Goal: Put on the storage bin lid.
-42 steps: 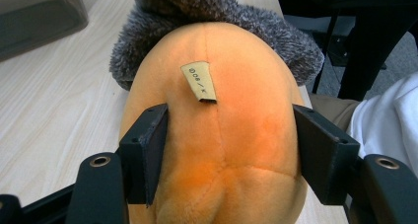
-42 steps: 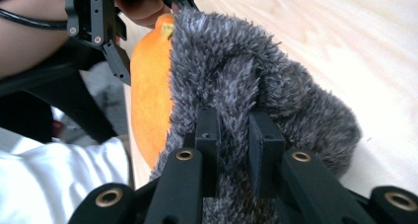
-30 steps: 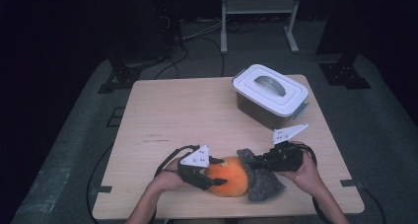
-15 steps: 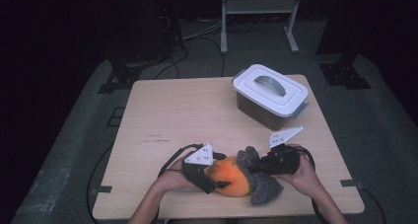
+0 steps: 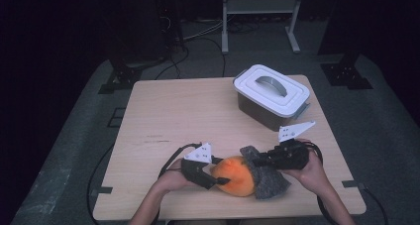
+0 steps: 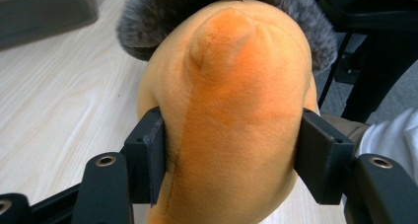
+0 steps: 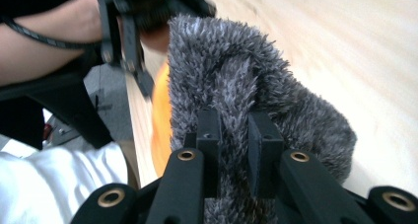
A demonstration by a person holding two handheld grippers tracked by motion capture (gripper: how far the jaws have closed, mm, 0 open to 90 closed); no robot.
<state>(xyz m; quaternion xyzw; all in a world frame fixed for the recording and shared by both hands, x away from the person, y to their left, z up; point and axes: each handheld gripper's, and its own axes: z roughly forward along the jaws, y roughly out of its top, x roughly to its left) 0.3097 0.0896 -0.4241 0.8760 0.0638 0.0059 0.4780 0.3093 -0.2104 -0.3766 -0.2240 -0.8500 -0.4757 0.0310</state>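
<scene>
Orange plush, rounded and soft-surfaced, formed the main body of a stuffed toy [image 5: 236, 175] that lay near the bottom edge of the light wooden table [image 5: 188, 116] in the high view, slightly right of centre. A grey shaggy fur part [image 5: 267, 178] of the same toy adjoined the orange body on its right side.

In the left gripper view, the orange plush body [image 6: 236, 110] occupied the centre of the frame, with the grey fur [image 6: 148, 17] across the top. The left gripper [image 6: 231, 155] had its two black jaws set against the left and right flanks of the orange body, and the plush bulged between the pads; the jaws had just been closing on it. In the high view, this left gripper [image 5: 210, 175] sat at the lower centre, touching the left side of the toy.

In the right gripper view, the right gripper [image 7: 235, 150] stood nearly shut, pinching a narrow fold of the grey fur [image 7: 256, 86] between its pads. A strip of the orange plush [image 7: 160, 120] showed to the left of the fur. In the high view, the right gripper [image 5: 277, 158] lay at the lower right, over the grey fur.

A white-lidded rectangular plastic container [image 5: 272, 93] with a grey handle stood in the upper right part of the table, well apart from the toy.
</scene>
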